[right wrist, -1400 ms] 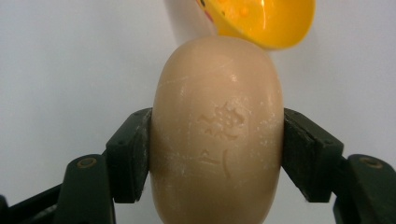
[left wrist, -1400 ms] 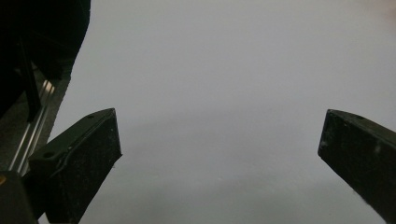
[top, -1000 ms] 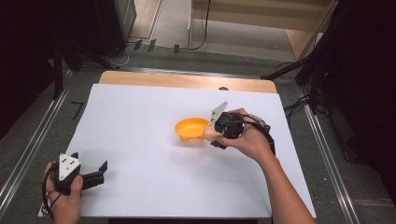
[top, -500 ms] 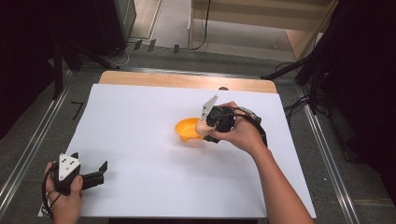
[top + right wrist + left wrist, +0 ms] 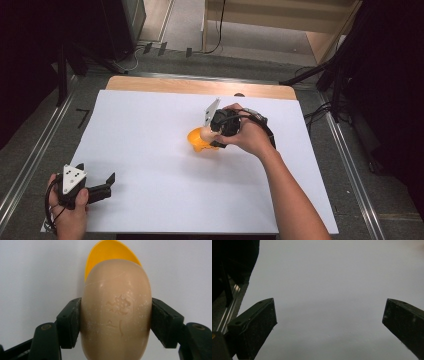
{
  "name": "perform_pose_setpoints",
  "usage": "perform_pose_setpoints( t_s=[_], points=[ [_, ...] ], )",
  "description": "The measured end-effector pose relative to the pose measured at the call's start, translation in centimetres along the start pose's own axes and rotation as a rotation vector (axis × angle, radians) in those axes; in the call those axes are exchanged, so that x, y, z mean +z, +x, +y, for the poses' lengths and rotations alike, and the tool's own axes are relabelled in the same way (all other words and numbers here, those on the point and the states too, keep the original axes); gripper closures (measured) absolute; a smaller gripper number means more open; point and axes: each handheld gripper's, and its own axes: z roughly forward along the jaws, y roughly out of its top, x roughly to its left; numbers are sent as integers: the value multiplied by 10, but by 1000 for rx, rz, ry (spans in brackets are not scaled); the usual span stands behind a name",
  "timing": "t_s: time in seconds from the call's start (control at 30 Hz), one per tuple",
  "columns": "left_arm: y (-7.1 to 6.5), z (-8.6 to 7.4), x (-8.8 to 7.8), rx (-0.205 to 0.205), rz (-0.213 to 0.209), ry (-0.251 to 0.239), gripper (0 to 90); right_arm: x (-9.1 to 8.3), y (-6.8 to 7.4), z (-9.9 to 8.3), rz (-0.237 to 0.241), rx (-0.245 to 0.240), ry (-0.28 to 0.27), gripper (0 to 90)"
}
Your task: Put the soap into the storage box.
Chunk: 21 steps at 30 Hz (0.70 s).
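We grip a tan bar of soap [image 5: 116, 312] in our right hand-held gripper [image 5: 116, 325], just over the yellow bowl [image 5: 197, 140] mid-desk. Putting it in looks like what is left. Our left hand-held gripper [image 5: 95, 187] rests near-left, jaws wide apart, holding nothing.

In the high view the right hand [image 5: 245, 135] covers most of the right gripper [image 5: 212, 136], so how its jaws stand cannot be read there, and the gripper hides part of the orange bowl [image 5: 197, 139]. In the right gripper view the bar of soap [image 5: 116, 312] runs off the bottom edge and hides most of the bowl behind it; its stamped mark is too faint to read. In the left gripper view both jaws of the left gripper [image 5: 329, 320] are cut by the frame's bottom edge, the right-hand one also by the side edge.
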Motion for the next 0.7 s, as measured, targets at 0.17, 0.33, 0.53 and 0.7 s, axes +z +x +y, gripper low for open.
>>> perform_pose_setpoints(
  t_s=[0.17, 0.33, 0.53, 0.7],
  points=[
    [0, 0, 0, 2, 1, -2, 0, 5, -6, 4, 15, 2, 6, 324],
    [0, 0, 0, -2, 0, -4, 0, 11, -11, 4, 38, 20, 14, 324],
    [0, 0, 0, -1, 0, -4, 0, 16, -17, 3, 56, 21, 15, 323],
    [0, 0, 0, -1, -1, -5, 0, 18, -17, 6, 67, 15, 15, 322]
  ],
)
